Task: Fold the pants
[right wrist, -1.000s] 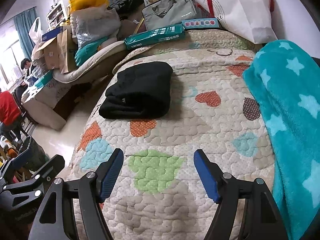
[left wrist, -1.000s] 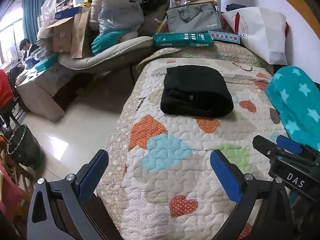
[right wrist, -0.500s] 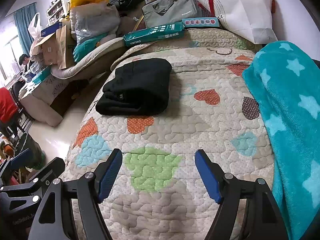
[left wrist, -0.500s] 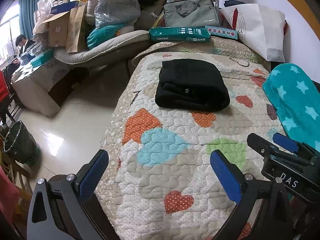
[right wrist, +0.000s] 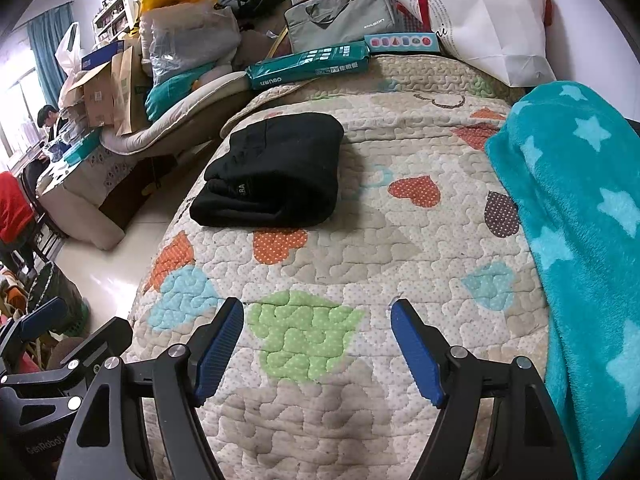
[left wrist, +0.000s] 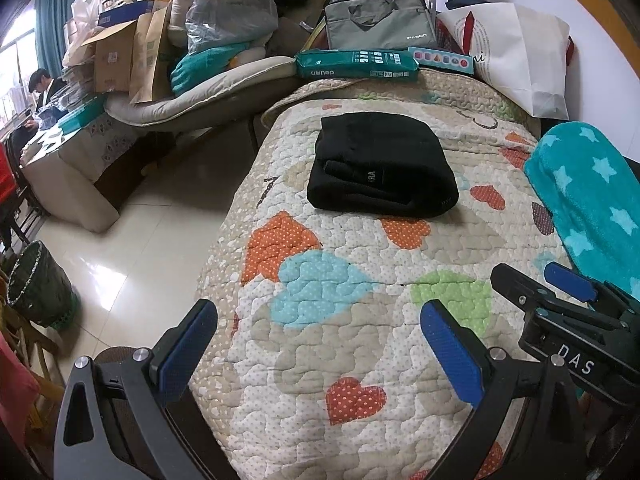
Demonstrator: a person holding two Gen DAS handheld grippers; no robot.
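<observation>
Lying folded near the quilt's [left wrist: 360,340] left edge, the black pants [left wrist: 382,164] sit well apart from both claws. Left gripper [left wrist: 320,340] and right gripper [right wrist: 316,340] hover released, gaping over bare quilt beside the teal blanket [right wrist: 580,220].

Folded black pants [right wrist: 272,172] on heart quilt [right wrist: 360,248]; right claw [right wrist: 318,350] spread wide, empty, hovering over green patch.

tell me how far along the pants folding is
Done: the black pants lie as a compact folded bundle on the heart-print quilt, nothing trailing loose. In hand: nothing; the left gripper and right gripper are both open and empty, hovering over the near end of the bed, apart from the bundle. Left: seemingly nothing, unless the bundle needs a final tidy; no other pants show.
</observation>
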